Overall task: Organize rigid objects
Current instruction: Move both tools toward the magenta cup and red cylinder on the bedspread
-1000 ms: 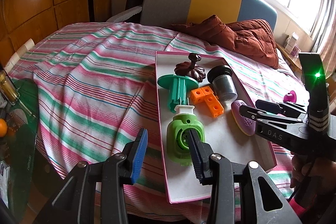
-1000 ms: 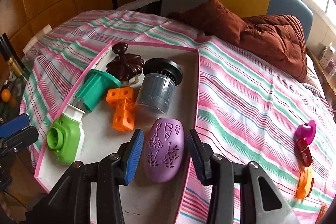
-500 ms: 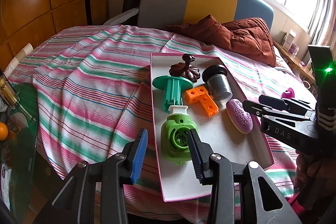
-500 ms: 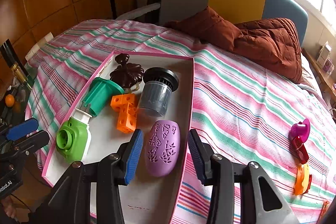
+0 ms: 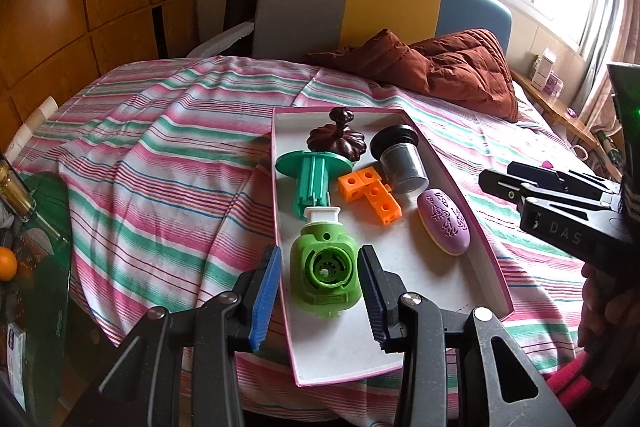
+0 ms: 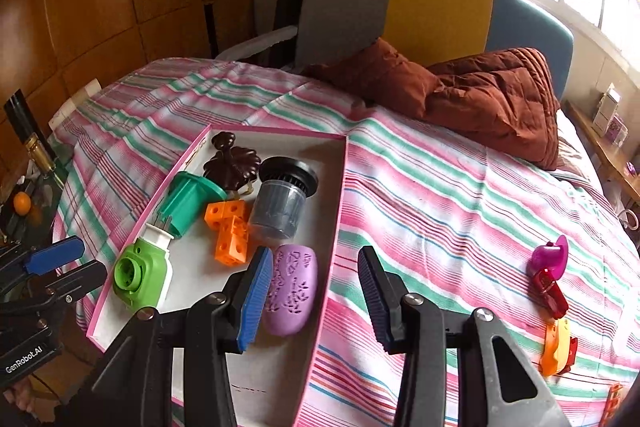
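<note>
Tray (image 6: 338, 211): on the bed, already holding six things, among them the green plug (image 5: 323, 269) and purple oval (image 6: 291, 289).
Left: your left gripper (image 5: 318, 293) hangs part open and empty over the plug.
Right: your right gripper (image 6: 314, 297) is part open, empty.
Remaining: the clips (image 6: 550, 281) on the bedspread (image 6: 460, 195) are yours to fetch.

The left hand-held gripper (image 5: 318, 291) has black plastic arms with silver screws, one blue ribbed pad and one dark ribbed pad. The right hand-held gripper (image 6: 316, 297) looks the same. White lettering reads "DAS" on one body, "GenRobot.AI" on the other; a green light glows.
</note>
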The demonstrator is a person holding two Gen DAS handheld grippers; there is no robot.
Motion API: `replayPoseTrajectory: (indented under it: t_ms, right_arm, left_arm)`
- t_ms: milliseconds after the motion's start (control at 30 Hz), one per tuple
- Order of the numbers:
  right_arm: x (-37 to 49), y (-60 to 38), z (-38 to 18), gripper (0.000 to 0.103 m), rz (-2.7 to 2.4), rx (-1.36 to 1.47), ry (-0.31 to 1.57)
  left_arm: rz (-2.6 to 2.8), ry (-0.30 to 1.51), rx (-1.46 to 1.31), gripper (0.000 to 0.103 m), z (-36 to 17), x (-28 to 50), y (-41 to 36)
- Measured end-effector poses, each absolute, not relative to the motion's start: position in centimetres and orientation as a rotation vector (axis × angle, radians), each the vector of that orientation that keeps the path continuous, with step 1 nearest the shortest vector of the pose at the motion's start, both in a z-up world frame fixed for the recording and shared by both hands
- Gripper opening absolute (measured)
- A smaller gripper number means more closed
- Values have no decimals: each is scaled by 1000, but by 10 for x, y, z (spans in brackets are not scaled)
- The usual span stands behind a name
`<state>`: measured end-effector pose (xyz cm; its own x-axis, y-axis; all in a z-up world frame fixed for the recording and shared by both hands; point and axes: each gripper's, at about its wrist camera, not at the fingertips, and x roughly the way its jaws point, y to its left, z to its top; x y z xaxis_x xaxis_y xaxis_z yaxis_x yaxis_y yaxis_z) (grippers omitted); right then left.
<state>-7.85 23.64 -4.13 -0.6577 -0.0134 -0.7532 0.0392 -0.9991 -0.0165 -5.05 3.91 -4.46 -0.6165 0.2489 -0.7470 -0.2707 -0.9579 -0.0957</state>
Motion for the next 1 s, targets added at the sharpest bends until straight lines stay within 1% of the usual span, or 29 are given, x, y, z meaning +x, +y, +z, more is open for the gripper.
replayPoseTrajectory:
  t_ms: [367,767,1000]
  right_arm:
    - [-69,276,-34,44,-2908,1287,-11]
    - [-59,347,-28,44,-3044,1327,-112]
    - [-50,416,-26,45,-3181,1350,-256]
  left_arm:
    - [2566,91,-1174,40,-41,-49,58]
    - [2515,164,-1164,40,-41,-49,87]
    - [2479,207,-1139,40,-37,-51,110]
